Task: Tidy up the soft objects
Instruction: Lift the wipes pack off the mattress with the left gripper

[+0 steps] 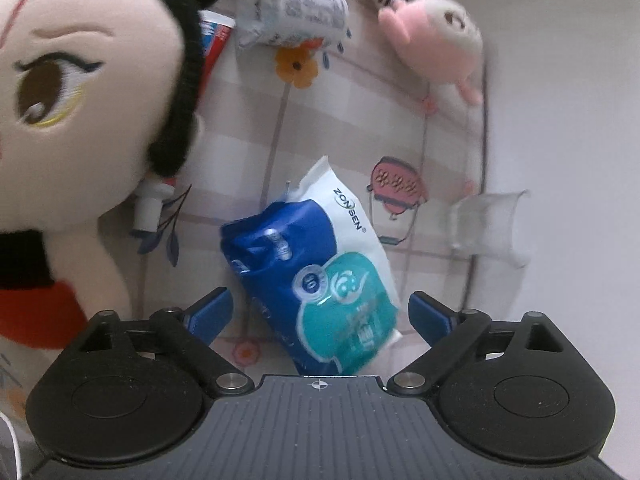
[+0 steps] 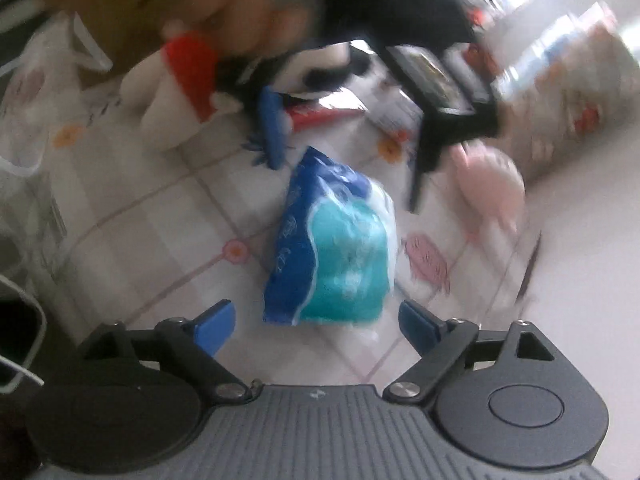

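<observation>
A blue, white and teal soft tissue pack [image 1: 320, 264] lies on the checked tablecloth [image 1: 256, 128]. My left gripper [image 1: 320, 314] is open, its blue pads on either side of the pack's near end. A big-headed doll [image 1: 68, 120] with black hair fills the left. A pink plush [image 1: 436, 40] lies at the far right edge. In the blurred right wrist view my right gripper [image 2: 316, 322] is open just short of the same pack [image 2: 336, 248]. The left gripper's blue finger [image 2: 272, 128] shows beyond it, beside the doll [image 2: 188, 80] and the pink plush [image 2: 488, 188].
A white patterned wrapped pack [image 1: 292, 12] and a red-and-blue toothpaste tube [image 1: 212, 48] lie at the back. A clear plastic piece [image 1: 488, 224] sits at the table's right edge. A bag-like bundle [image 2: 576, 96] stands at the right.
</observation>
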